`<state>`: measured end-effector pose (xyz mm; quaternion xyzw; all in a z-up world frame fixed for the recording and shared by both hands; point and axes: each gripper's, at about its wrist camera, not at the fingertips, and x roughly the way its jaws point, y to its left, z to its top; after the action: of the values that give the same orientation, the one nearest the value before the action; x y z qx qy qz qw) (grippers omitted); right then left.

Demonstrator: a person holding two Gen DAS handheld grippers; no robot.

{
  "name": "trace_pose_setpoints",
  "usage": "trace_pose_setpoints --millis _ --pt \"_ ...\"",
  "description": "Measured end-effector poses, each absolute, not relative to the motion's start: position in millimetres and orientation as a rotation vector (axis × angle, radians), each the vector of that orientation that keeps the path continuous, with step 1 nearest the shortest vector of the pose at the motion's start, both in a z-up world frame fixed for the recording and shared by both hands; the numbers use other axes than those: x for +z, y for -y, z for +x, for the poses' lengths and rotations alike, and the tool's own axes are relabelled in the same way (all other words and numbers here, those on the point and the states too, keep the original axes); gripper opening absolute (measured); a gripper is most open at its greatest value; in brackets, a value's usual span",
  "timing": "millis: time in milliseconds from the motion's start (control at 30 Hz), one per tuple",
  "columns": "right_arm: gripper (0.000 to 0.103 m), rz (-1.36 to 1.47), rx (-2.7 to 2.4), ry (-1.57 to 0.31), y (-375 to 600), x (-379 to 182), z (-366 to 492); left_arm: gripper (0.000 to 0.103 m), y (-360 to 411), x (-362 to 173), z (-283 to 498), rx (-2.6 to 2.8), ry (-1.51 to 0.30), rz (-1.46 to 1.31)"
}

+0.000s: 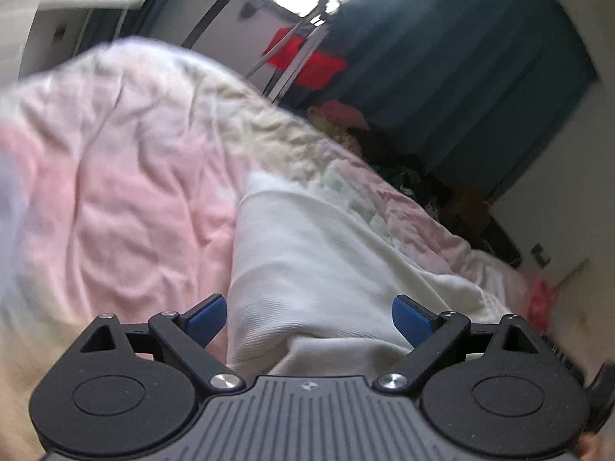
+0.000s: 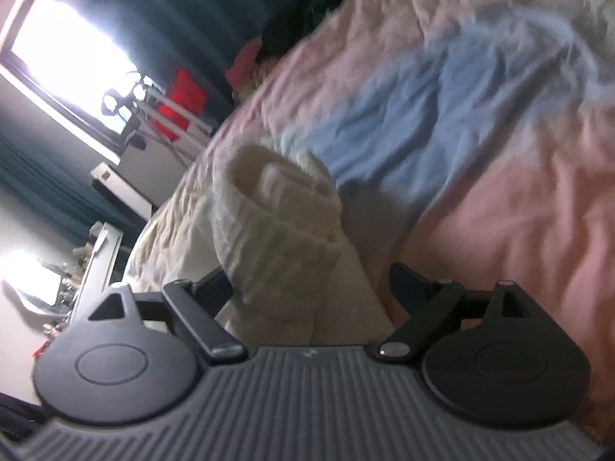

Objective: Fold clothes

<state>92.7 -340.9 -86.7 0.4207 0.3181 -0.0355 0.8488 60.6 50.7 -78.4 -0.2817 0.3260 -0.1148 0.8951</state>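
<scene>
1. Bed quilt (image 1: 115,199), patchwork in pink, cream and pale blue, rumpled, fills most of both views. Both views motion-blurred.
2. Dark teal curtains (image 1: 480,88) on the far side of the room, bright window (image 2: 65,50) between them. Red item on a metal rack (image 1: 303,61) in front of the window, too blurred to name.
3. Dark heap of clothes (image 1: 403,161) off the far right edge of the bed, pink piece on top; details unclear.
4. Task item: cream ribbed knit garment (image 1: 307,261), looks like a sweater, lies on the quilt. In the left view it runs as a long flat panel from between the fingers out toward mid-bed. In the right view its ribbed end is doubled into a thick roll with an open cuff or collar showing.
5. Left gripper (image 1: 309,319): jaws spread wide, blue pads on either side of the garment's near end, cloth between them but not pinched.
6. Right gripper (image 2: 307,280): jaws spread, the ribbed roll sits between them and touches the left finger; right finger apart from the cloth. No grip.
7. Step, my read: mid-fold, both tools released or lining up for a new pinch. Partly folded, not finished.
8. Next move likely needs: close each jaw on an edge of the garment, catch all layers of the thick knit, lift and bring it over evenly. Risk: bulky roll slipping or unrolling.
</scene>
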Motion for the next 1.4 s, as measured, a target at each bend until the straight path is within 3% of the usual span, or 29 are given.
trace_pose_setpoints --millis 300,333,400,500,600,667,933,1200,1400 --pt "0.088 0.89 0.0 -0.736 323.3 -112.5 112.5 0.095 -61.8 -112.8 92.4 -0.31 -0.804 -0.757" --pt "0.084 0.865 0.013 -0.738 319.5 -111.0 112.3 0.093 -61.9 -114.6 93.7 -0.313 -0.807 -0.759" --pt "0.064 0.818 0.037 -0.741 312.3 -107.8 111.3 0.086 -62.0 -118.1 95.4 -0.31 -0.813 -0.759" --pt "0.043 0.812 0.037 -0.706 310.4 -96.5 101.3 0.072 -61.6 -116.6 92.3 -0.297 -0.805 -0.737" --pt "0.036 0.774 0.042 -0.659 305.2 -77.3 89.7 0.058 -58.6 -107.5 85.4 -0.3 -0.771 -0.705" --pt "0.035 0.769 0.048 -0.628 305.7 -61.8 81.4 0.05 -57.4 -98.7 80.3 -0.327 -0.733 -0.712" --pt "0.034 0.832 -0.003 -0.479 368.9 7.4 63.1 0.045 2.5 -44.6 100.7 -0.507 -0.739 -0.716" --pt "0.034 0.83 -0.196 -0.316 508.7 50.8 105.8 0.045 187.0 13.0 221.9 -0.642 -0.775 -0.648" --pt "0.034 0.823 -0.356 -0.258 580.9 13.5 165.0 0.046 306.3 -9.1 314.9 -0.665 -0.78 -0.593"
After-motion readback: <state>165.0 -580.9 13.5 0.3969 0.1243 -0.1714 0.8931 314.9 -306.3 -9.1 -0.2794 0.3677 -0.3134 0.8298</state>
